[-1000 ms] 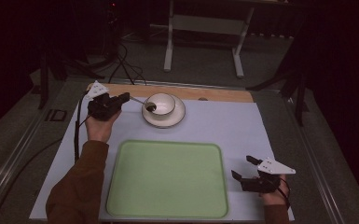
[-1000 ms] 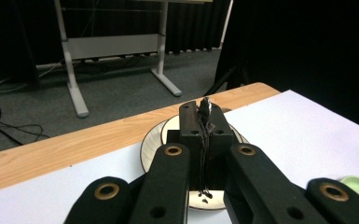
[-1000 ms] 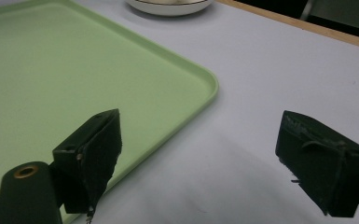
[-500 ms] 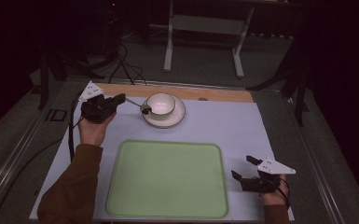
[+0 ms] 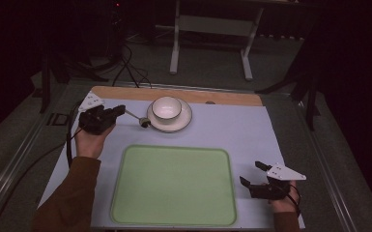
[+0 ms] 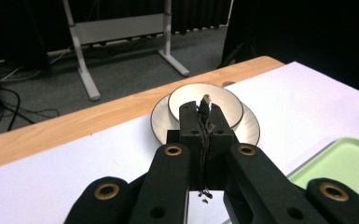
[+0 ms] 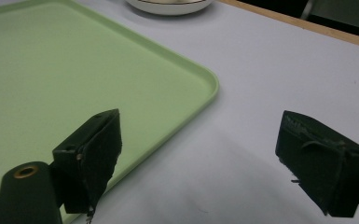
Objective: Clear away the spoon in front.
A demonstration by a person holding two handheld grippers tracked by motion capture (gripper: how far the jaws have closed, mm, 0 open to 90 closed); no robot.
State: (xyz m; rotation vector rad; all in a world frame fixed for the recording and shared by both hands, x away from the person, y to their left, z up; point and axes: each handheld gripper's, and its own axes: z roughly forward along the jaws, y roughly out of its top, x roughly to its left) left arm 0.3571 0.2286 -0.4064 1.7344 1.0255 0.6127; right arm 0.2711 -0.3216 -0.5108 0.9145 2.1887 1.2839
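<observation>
Left gripper [image 5: 125,112] clamps a spoon [image 5: 137,118] above the white table cover [image 5: 232,125], dark room behind.

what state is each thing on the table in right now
left gripper: shut on the spoon's handle
spoon: held off the table, bowl end beside the saucer's left rim
cup: upright on the saucer, looks empty
saucer: flat on the table, under the cup
tray: flat, nothing on it
right gripper: open, holding nothing, beside the tray's right edge
</observation>
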